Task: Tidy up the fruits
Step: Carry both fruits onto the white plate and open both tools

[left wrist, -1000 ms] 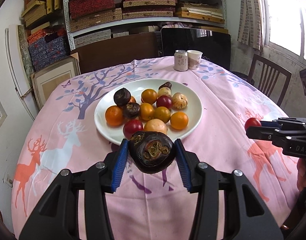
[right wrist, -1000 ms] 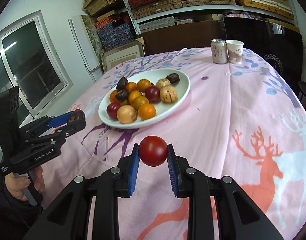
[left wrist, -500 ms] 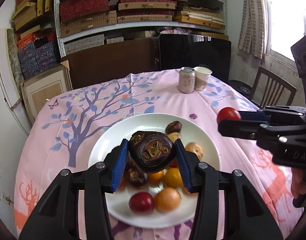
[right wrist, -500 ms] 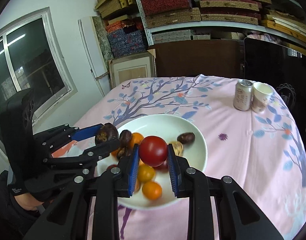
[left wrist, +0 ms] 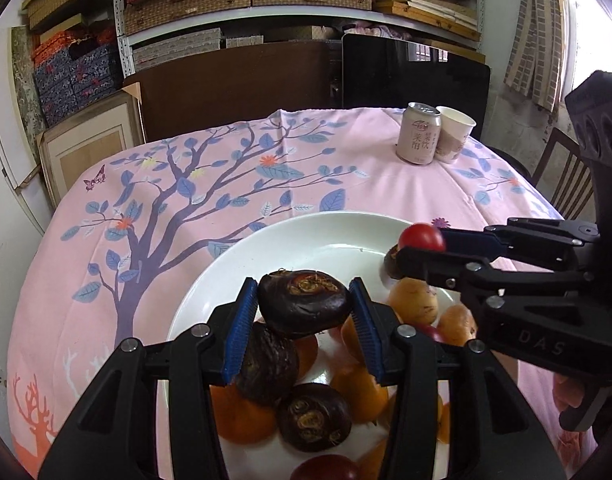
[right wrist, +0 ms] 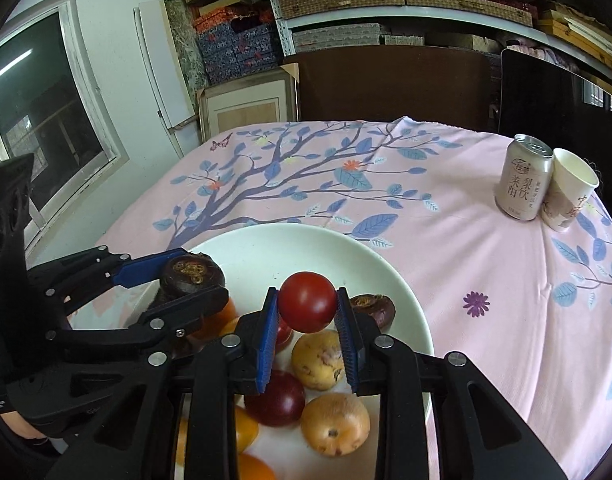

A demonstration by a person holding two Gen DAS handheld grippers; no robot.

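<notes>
My left gripper [left wrist: 302, 308] is shut on a dark brown water chestnut [left wrist: 304, 302] and holds it above the fruit pile on the white plate [left wrist: 266, 256]. My right gripper [right wrist: 307, 308] is shut on a red tomato [right wrist: 307, 302], also above the plate [right wrist: 290, 248]. Each gripper shows in the other's view: the right one [left wrist: 421, 246] with the tomato at the right, the left one [right wrist: 190, 276] with the chestnut at the left. Oranges [left wrist: 242, 416], more chestnuts [left wrist: 313, 416], yellow-brown fruits [right wrist: 333, 424] and a dark red fruit [right wrist: 276, 398] lie on the plate.
A drink can [left wrist: 417, 134] and a paper cup [left wrist: 453, 134] stand at the far right of the round table with its pink tree-print cloth [left wrist: 210, 184]. Chairs [left wrist: 565, 184] and shelves with boxes surround the table.
Both grippers have moved forward and now hang over the plate, each still holding its fruit. They have come closer together.
</notes>
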